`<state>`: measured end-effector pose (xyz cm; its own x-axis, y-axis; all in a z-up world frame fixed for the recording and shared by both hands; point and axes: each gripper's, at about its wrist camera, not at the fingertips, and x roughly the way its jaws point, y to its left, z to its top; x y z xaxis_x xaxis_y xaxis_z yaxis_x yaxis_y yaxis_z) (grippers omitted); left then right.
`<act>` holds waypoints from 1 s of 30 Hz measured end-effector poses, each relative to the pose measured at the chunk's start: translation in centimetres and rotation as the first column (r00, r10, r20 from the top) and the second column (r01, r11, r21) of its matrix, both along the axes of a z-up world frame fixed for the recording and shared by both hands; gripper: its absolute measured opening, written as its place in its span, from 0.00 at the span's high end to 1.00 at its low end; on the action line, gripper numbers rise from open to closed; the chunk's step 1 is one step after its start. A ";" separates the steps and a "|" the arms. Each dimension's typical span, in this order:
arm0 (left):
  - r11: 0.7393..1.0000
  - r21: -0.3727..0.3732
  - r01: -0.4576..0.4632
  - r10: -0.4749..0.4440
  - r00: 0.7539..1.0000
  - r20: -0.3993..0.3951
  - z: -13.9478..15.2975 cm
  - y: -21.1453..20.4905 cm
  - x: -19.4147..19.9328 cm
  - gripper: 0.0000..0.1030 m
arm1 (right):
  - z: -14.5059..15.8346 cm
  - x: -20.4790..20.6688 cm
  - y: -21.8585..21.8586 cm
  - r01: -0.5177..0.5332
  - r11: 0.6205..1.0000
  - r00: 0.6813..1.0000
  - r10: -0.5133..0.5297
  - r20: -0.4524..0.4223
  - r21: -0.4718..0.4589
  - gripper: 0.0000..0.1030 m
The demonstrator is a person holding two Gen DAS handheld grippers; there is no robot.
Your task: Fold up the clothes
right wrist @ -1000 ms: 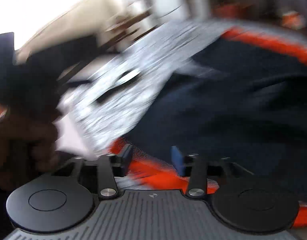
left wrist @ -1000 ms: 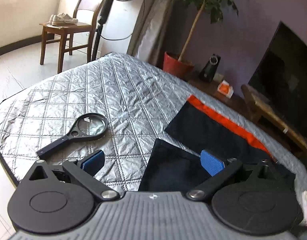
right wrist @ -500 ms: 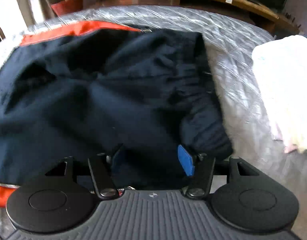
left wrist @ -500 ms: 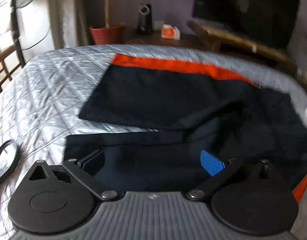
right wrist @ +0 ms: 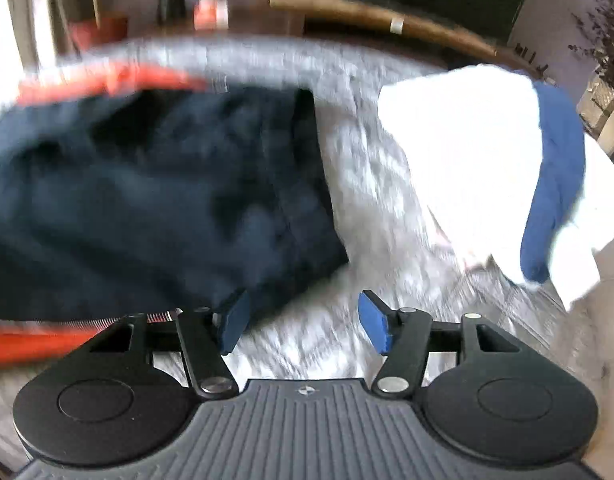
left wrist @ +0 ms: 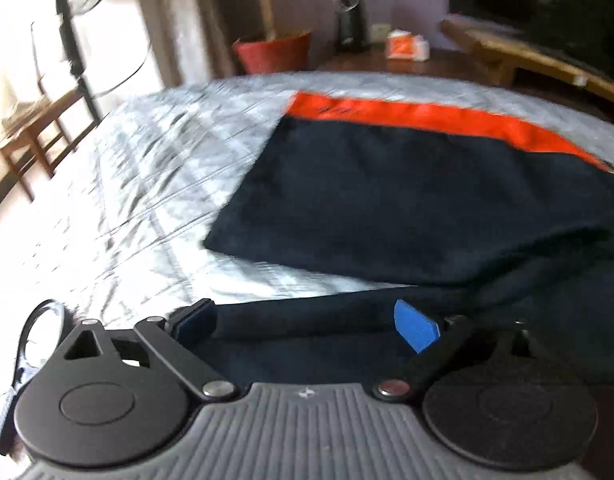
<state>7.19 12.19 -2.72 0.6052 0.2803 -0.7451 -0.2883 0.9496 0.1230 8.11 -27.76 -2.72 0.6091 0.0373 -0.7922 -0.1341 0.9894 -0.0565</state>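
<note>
Covering the whole work surface is a silver quilted cover (left wrist: 159, 184), and the room rings its far edge. From the left in the left wrist view: a wooden chair (left wrist: 35, 140) in bright window glare, a standing fan (left wrist: 79, 8), a red plant pot (left wrist: 273, 50) holding a thin trunk that is cut off at the top, a dark upright device (left wrist: 353, 20) on a low wooden shelf, a small orange and white box (left wrist: 407, 44), and a dark screen (left wrist: 547, 12) on a wooden stand.

The dark navy garment with an orange band (left wrist: 407, 184) lies spread over the middle and right of the cover, one layer overlapping another near the camera. The left gripper (left wrist: 307, 322) is spread wide, and navy cloth lies between and beneath its blue pads (left wrist: 415, 330); whether the pads touch the fabric is unclear. A magnifying glass (left wrist: 39, 328) shows only partly behind the gripper's left side.

In the right wrist view, heavily blurred by motion, the garment (right wrist: 147, 200) fills the left half, with its orange trim at the far and near edges. The right gripper (right wrist: 303, 326) is released and holds nothing, its fingers over bare quilt just right of the garment's corner. Further right lies a white cloth pile (right wrist: 467, 160) with a blue piece (right wrist: 555, 184) draped over it, hanging past the edge of the surface.
</note>
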 end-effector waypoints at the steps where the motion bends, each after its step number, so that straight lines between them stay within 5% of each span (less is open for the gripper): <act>1: 0.999 0.015 0.037 -0.037 0.999 0.008 0.1 -1.3 -0.3 0.07 | 0.2 0.3 0.3 -0.024 1.000 1.000 0.024 0.016 0.016 0.36; 5: 0.984 0.057 0.169 -0.169 0.986 -0.009 -0.4 -5.7 -1.2 0.05 | -1.3 1.3 3.2 -0.152 0.988 0.988 0.150 -0.033 -0.033 0.38; 10: 0.982 0.087 0.170 -0.168 0.985 -0.038 -1.3 -5.4 -0.9 0.00 | -2.9 0.4 2.3 -0.137 0.991 0.987 0.136 -0.084 0.002 0.36; 14: 0.990 0.134 0.047 -0.042 0.998 -0.039 -1.1 -2.3 -0.1 0.01 | -2.3 -0.5 1.0 -0.113 0.994 0.981 0.113 -0.160 0.012 0.30; 16: 0.992 0.124 -0.036 0.039 0.999 -0.026 -0.8 -0.7 0.1 0.04 | -1.5 -0.6 1.1 -0.138 0.989 0.974 0.127 -0.185 -0.052 0.41; 20: 0.979 0.115 -0.170 0.165 0.985 0.050 -0.2 1.4 -0.3 0.04 | 2.6 0.4 1.5 -0.156 0.983 0.985 0.162 -0.055 0.100 0.40; 25: 0.959 0.069 -0.273 0.264 0.957 0.117 0.8 4.0 -0.9 0.03 | 5.0 6.7 9.8 -0.386 0.904 0.922 0.386 0.038 0.183 0.34; 30: 0.943 -0.029 -0.332 0.333 0.938 0.094 0.1 6.2 -1.3 0.03 | 7.2 13.1 18.6 -0.597 0.774 0.802 0.581 0.139 0.211 0.28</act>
<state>5.93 18.42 -2.63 0.5479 0.4689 -0.6928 -0.5975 0.7990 0.0683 21.22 -9.13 4.53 0.4540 0.5831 -0.6737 -0.6995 0.7016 0.1359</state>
